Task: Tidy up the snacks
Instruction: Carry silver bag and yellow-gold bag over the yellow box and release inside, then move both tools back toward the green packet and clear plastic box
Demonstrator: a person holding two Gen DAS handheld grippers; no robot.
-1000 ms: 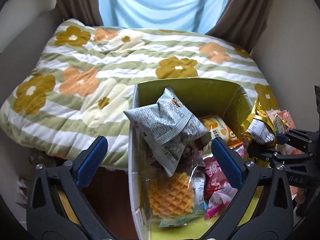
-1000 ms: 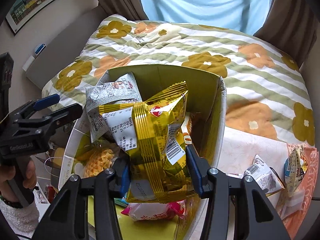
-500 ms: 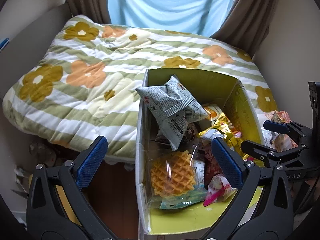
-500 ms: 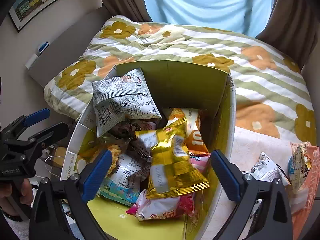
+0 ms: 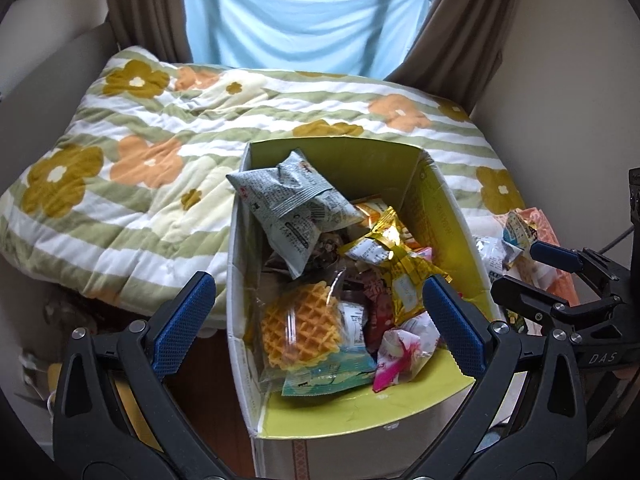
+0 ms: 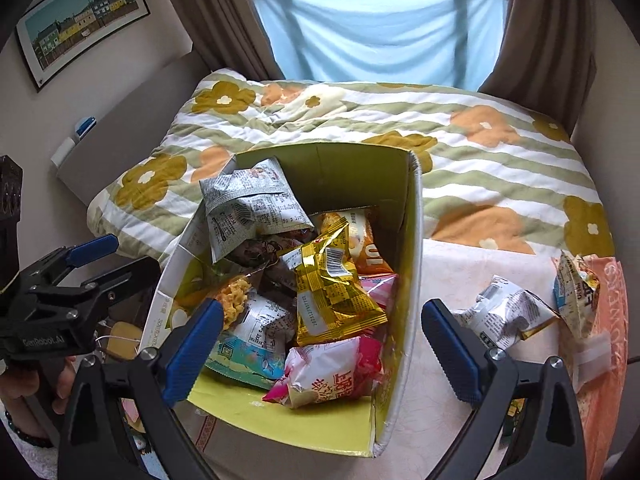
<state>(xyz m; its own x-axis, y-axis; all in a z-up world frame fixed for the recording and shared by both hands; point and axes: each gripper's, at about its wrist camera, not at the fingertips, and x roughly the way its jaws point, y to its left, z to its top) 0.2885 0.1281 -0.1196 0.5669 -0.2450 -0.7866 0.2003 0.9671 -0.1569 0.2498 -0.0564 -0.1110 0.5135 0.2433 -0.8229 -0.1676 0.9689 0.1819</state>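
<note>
Right wrist view shows your right gripper (image 6: 320, 344) now spread wide and empty; the gold snack bag (image 6: 332, 292) it held a second ago lies in the box (image 6: 412, 248), on the pile against the right wall, so that item is stowed. Your left gripper (image 5: 316, 320) hangs wide open, holding nothing. Next, the silver packet (image 6: 504, 316) waits outside the box's right wall, just beyond your right finger

Floral quilt (image 5: 168, 160), framed picture (image 6: 80, 24)
</note>
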